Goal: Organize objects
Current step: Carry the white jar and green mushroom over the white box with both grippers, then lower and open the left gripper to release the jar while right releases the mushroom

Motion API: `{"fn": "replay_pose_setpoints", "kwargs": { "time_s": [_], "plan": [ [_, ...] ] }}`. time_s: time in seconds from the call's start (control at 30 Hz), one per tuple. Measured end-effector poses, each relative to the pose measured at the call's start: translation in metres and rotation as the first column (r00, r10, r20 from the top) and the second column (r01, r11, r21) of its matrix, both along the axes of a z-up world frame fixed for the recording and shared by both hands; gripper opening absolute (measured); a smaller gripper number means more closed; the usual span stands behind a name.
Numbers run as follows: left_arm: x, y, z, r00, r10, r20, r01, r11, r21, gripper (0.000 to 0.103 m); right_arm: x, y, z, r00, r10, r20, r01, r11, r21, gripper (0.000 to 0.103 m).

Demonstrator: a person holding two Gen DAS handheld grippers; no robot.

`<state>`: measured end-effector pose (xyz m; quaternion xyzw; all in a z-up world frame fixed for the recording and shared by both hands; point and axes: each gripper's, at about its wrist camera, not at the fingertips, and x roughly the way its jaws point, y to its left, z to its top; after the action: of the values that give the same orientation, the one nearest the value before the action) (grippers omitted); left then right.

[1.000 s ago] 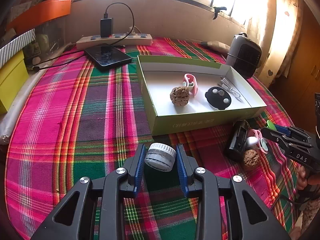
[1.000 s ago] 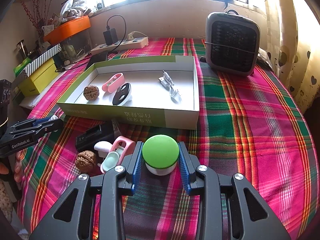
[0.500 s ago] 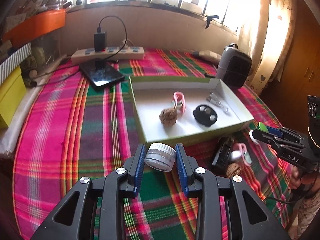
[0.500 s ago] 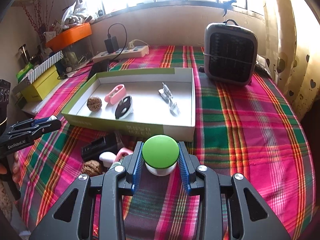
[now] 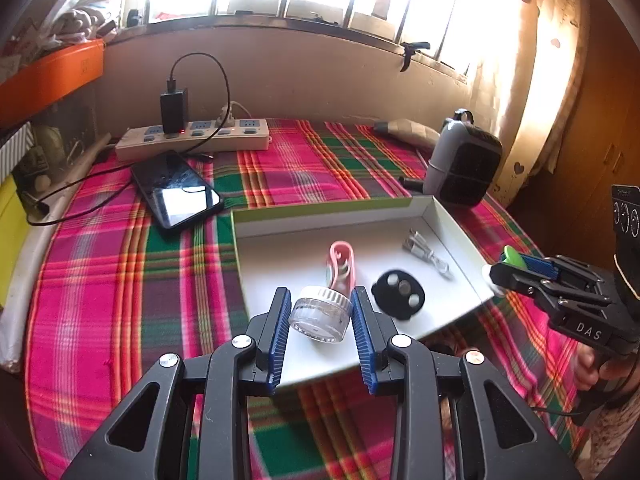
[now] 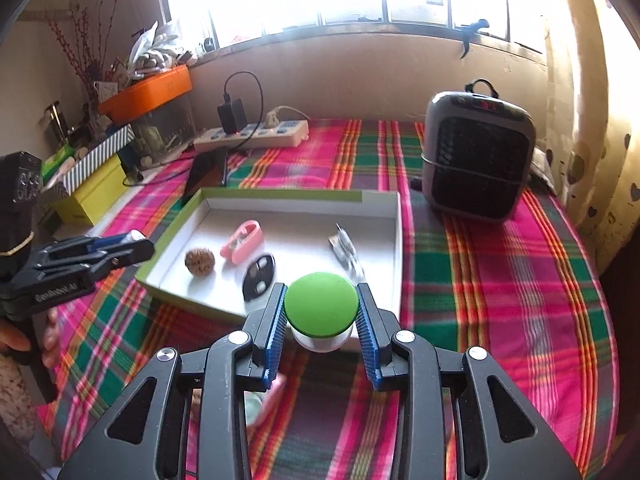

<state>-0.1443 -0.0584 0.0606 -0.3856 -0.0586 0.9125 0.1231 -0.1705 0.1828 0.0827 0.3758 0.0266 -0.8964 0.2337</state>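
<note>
Clear jar [image 5: 320, 314]: small transparent pot with a ribbed white lid, tilted, clamped between the blue pads of the left gripper [image 5: 320, 322] — held in the air above the near edge of the tray.
Green-lidded jar [image 6: 321, 316]: white pot with a domed green lid, clamped by the right gripper [image 6: 321, 326], raised over the tray's near right corner.
Left gripper: closed on the clear jar.
Right gripper: closed on the green-lidded jar.
Tray [image 6: 394, 240]: shallow white box with green outer walls, on the plaid cloth [image 6: 500, 280].
Tray contents: walnut [image 6: 199, 262], pink clip [image 6: 242, 239], black oval disc [image 6: 259, 276], coiled white cable [image 6: 346, 252] — all apart from one another.
Surroundings: heater [image 6: 478, 156] beyond the tray's right side; power strip [image 5: 192, 138] and phone [image 5: 176, 194] at the far left.
</note>
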Motion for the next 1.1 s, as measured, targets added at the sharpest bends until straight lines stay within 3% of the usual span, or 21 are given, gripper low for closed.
{"fn": "replay_pose_setpoints", "kwargs": {
  "time_s": [0.63, 1.1],
  "plan": [
    [-0.08, -0.001, -0.022, 0.996, 0.015, 0.086, -0.018, 1.0, 0.025, 0.029, -0.084, -0.039, -0.017, 0.995, 0.035, 0.09, -0.036, 0.999, 0.004, 0.035],
    [-0.099, 0.004, -0.04, 0.992, 0.004, 0.123, -0.004, 1.0, -0.001, 0.029, -0.109, -0.055, -0.038, 0.985, 0.063, 0.163, -0.066, 0.998, 0.012, 0.035]
  ]
}}
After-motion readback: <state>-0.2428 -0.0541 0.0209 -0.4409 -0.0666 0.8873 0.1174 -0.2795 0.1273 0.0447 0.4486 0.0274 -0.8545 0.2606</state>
